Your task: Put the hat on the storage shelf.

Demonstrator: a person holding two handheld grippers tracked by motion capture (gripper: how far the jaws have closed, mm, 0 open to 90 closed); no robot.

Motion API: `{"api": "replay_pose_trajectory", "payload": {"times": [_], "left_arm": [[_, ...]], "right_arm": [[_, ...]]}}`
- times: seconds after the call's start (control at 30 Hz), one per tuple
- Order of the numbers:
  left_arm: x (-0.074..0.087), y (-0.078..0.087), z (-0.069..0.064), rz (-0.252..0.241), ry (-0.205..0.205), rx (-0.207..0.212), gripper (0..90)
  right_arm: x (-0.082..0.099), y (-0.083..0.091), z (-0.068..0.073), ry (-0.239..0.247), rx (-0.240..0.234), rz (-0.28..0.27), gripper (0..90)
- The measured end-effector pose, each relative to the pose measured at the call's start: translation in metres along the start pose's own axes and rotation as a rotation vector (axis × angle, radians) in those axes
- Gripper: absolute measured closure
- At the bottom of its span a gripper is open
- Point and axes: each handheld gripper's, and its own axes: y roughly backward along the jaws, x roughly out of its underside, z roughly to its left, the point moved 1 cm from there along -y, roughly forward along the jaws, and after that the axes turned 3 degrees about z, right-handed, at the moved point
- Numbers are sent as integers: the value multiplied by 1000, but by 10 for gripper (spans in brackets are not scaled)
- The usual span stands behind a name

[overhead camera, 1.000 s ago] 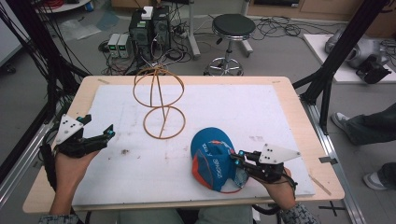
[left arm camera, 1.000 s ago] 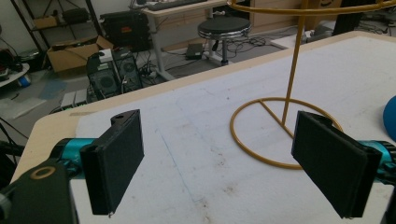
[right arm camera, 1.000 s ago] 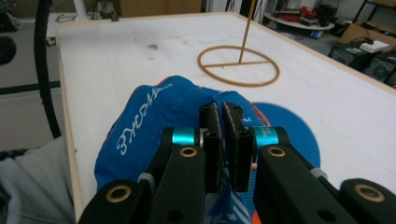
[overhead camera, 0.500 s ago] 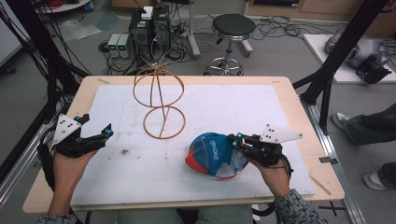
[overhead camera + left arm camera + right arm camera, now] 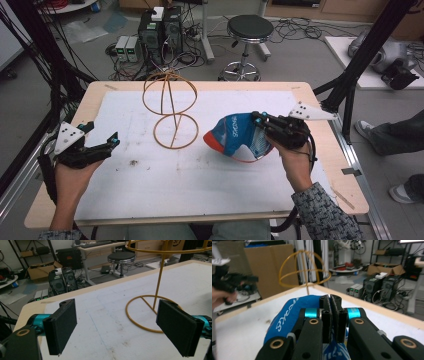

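The right gripper (image 5: pixel 260 120) clamped a blue cap (image 5: pixel 235 137) above the desk's (image 5: pixel 320 165) right edge; the left gripper (image 5: pixel 102 145) gaped wide.

Lab: computer towers (image 5: pixel 161 31), floor cables (image 5: pixel 300 32)

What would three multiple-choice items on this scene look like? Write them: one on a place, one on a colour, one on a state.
1. Where does the wire stand sit?
A. on the floor
B. on the table, between the two grippers
C. on the stool

2. What is the cap's main colour?
A. blue
B. green
C. yellow

3. How do the left gripper's jaws stand?
A. shut on the cap
B. shut on the stand
C. open, holding nothing

Answers:
1 B, its ring base rests on the white table cover.
2 A, blue panels with an orange-red brim.
3 C, the left gripper view shows the pads wide apart.
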Motion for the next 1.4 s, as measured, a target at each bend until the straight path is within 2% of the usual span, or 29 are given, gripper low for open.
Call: {"api": "replay_pose_trajectory", "payload": {"times": [0.1, 0.13, 0.17, 0.3, 0.33, 0.37, 0.4, 0.67, 0.93, 1.33, 1.4], "left_arm": [[0, 0, 1, 1, -2, -1, 171], [0, 0, 1, 1, -2, -1, 171], [0, 0, 1, 0, 0, -1, 171], [0, 1, 2, -2, 1, -1, 171], [0, 1, 2, -3, 1, -1, 171], [0, 1, 2, -3, 1, -3, 171], [0, 2, 3, -6, 2, -4, 171], [-1, 4, 7, -13, 9, -12, 171], [-2, 5, 8, -20, 12, -13, 171], [-3, 7, 10, -26, 11, -15, 171], [-3, 7, 10, -28, 13, -14, 171]], "right_arm": [[-15, -2, -3, 9, 24, -22, 877], [-15, -2, -3, 9, 24, -22, 877], [-26, -5, -5, 16, 31, -35, 877], [-48, -11, -7, 41, 64, -48, 877], [-48, -11, -7, 41, 64, -48, 877], [-57, -14, -9, 49, 73, -59, 877], [-57, -14, -9, 49, 73, -59, 877], [-90, -29, -13, 46, 110, -99, 877], [-111, -44, -11, 53, 118, -126, 877], [-141, -80, -9, 43, 141, -148, 877], [-148, -90, -5, 43, 138, -144, 877]]}}
